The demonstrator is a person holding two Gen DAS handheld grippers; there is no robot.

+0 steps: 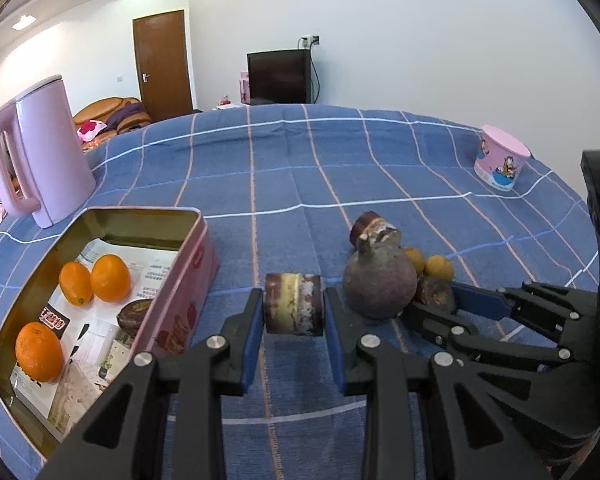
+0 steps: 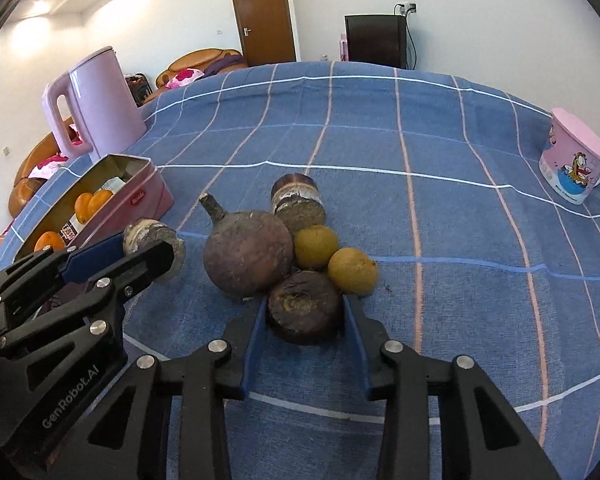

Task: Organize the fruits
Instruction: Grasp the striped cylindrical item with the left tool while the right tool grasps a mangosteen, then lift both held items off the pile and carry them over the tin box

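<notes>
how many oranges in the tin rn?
3. Two sit side by side toward the far end of the tin: one orange, another. The third lies at the near end. More may hide behind the wall.

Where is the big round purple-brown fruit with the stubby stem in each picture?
Left wrist view: big round purple-brown fruit, right of centre, just past the left gripper.
Right wrist view: same fruit, centre-left, ahead of the right gripper.
Shared landmark: pink electric kettle, far left.
</notes>
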